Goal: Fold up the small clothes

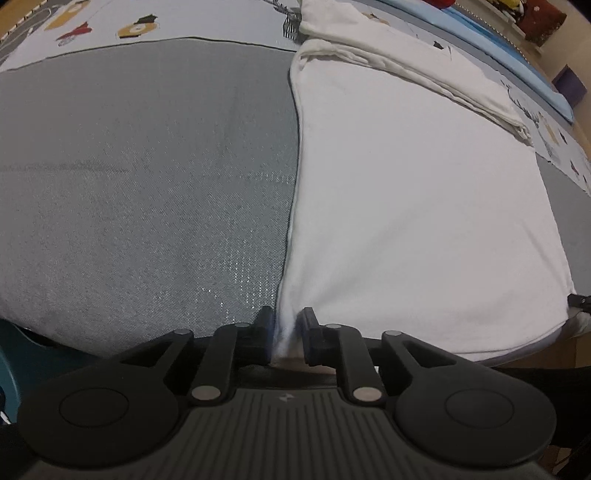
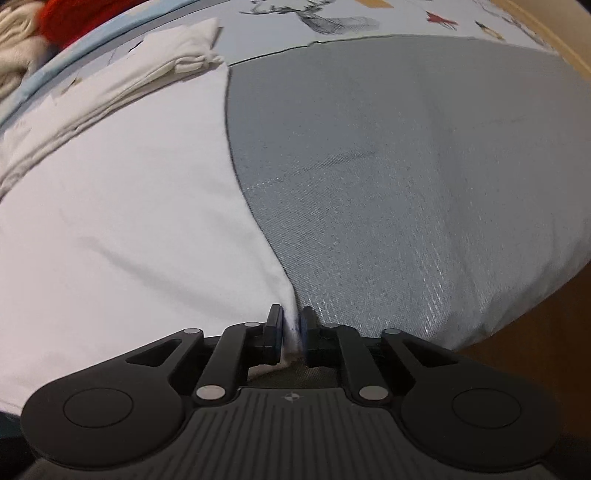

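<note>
Both the left tongs [image 1: 287, 332] and the right tongs [image 2: 291, 326] were clenched on the near corners of the white garment [image 1: 406, 206], which lay stretched ahead of them; lifting both corners evenly would keep the fold straight.

- The corner of the white garment [image 1: 406, 206] pinched in the left claw [image 1: 287, 332] is hidden behind the claw's fingers.
- The garment's other near corner vanishes the same way inside the right claw [image 2: 291, 328].
- The red item [image 2: 85, 14] at the surface's far left corner is cut by the picture's top edge; what it is cannot be told.
- The deer print [image 2: 317, 16] on the patterned cloth is cropped at the top.
- The teal object [image 1: 14, 354] beyond the surface's near left edge is mostly hidden.
</note>
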`<action>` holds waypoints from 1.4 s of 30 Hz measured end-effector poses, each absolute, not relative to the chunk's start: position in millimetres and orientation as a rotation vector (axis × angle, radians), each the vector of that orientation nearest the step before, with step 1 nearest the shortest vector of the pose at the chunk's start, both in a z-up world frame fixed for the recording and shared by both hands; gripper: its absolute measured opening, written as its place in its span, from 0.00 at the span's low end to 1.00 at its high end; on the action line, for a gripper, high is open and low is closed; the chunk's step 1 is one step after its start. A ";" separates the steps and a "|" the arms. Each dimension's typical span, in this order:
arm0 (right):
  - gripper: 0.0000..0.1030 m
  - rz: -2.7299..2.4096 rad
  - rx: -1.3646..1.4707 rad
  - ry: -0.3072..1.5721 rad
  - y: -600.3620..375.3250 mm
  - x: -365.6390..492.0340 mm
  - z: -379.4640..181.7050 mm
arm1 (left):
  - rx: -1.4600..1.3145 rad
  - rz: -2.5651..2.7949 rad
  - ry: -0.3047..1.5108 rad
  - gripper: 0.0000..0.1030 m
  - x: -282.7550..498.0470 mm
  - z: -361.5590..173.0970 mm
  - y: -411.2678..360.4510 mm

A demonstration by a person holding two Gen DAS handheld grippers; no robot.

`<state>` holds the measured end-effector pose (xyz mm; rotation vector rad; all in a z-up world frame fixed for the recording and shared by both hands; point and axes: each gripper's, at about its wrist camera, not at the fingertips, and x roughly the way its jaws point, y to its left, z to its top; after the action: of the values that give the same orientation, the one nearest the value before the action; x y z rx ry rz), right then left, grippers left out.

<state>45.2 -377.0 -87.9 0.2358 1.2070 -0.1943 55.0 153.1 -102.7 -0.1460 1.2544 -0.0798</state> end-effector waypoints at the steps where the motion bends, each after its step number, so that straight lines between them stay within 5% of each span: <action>1: 0.14 -0.192 0.227 1.210 -374.0 46.8 -89.0 | -0.144 -0.080 1.256 0.18 55.5 -103.2 152.7; 5: 0.16 -0.186 0.203 1.215 -372.0 46.5 -90.3 | -0.106 -0.088 1.248 0.18 57.8 -106.4 145.3; 7: 0.16 -0.180 0.188 1.215 -370.4 47.3 -90.9 | -0.093 -0.090 1.233 0.06 56.6 -104.6 143.1; 9: 0.06 -0.161 0.174 1.211 -368.7 49.9 -90.0 | -0.098 -0.091 1.200 0.06 55.2 -100.6 142.5; 42: 0.10 -0.144 0.182 1.211 -368.5 44.9 -87.7 | -0.062 -0.107 1.237 0.11 56.1 -106.7 137.9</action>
<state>44.9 -368.5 -87.7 0.1817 1.2112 -0.1435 56.1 137.9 -106.7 -0.0618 1.2370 -0.1073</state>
